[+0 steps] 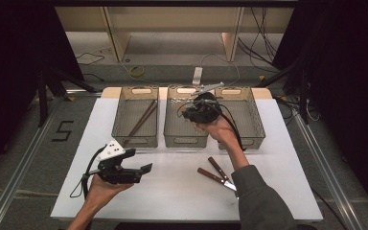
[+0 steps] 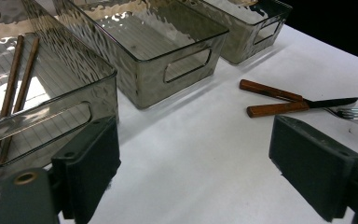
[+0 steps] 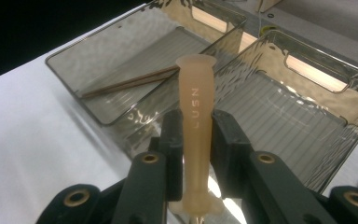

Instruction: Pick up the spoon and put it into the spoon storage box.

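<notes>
White paper covers the table [image 1: 182,191], with dark curtains at both sides and a bare floor beyond; three smoky translucent plastic bins stand in a row at the far edge, which suggests a sorting job with one kind of utensil to each. Left bin [image 1: 135,116] already has a pair of brown wooden chopsticks [image 1: 142,118] lying lengthwise on its ribbed floor; the middle bin [image 1: 185,122] looks empty, and the right gripper [image 1: 199,109] hovers above it.

Its jaws are clamped tight on a pale beige plastic utensil handle [image 3: 195,116] marked with letters, gripped at mid-length so that the handle stands up between the pads; the working end is hidden below the jaws, so I cannot tell what kind of utensil it is. That forearm reaches forward across the table, hand on top of the gripper body.

Left gripper [image 1: 143,168] rests near the front edge, jaws wide apart with nothing between them, pointing toward a wooden-handled knife [image 1: 212,176] and a wooden-handled fork [image 1: 219,168] that lie crossed on the paper, probably the next pieces to sort.
</notes>
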The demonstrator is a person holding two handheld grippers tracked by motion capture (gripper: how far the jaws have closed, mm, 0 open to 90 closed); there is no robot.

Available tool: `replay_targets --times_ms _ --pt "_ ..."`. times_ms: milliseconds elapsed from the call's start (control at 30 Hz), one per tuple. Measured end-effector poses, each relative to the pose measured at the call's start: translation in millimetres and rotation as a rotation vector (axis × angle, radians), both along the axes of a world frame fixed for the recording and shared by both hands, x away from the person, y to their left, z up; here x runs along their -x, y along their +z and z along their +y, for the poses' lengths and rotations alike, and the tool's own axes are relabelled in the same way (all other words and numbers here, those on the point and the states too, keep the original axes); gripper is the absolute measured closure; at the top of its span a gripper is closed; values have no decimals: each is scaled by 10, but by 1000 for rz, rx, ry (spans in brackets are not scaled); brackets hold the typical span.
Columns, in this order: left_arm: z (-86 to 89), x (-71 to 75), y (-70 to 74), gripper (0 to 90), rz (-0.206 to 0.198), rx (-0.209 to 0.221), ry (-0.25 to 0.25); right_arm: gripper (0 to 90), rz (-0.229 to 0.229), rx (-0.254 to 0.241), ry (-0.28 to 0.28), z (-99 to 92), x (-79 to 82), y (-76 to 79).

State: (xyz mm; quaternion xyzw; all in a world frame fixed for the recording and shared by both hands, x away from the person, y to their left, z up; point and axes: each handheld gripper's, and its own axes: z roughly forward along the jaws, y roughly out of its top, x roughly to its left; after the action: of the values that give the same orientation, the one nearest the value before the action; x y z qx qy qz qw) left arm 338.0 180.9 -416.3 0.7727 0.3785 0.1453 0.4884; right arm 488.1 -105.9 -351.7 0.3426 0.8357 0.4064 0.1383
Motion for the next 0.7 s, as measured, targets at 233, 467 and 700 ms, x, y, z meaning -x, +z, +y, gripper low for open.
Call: replay_targets --times_ms 233,467,700 --pt "-5 -2 -2 154 1 4 0 761 7 -5 -36 42 -147 -45" --pt "-14 6 1 154 1 7 -2 761 15 -1 -49 67 -229 -100" --pt "-11 7 3 154 -4 11 0 760 20 2 -80 53 -342 -144"
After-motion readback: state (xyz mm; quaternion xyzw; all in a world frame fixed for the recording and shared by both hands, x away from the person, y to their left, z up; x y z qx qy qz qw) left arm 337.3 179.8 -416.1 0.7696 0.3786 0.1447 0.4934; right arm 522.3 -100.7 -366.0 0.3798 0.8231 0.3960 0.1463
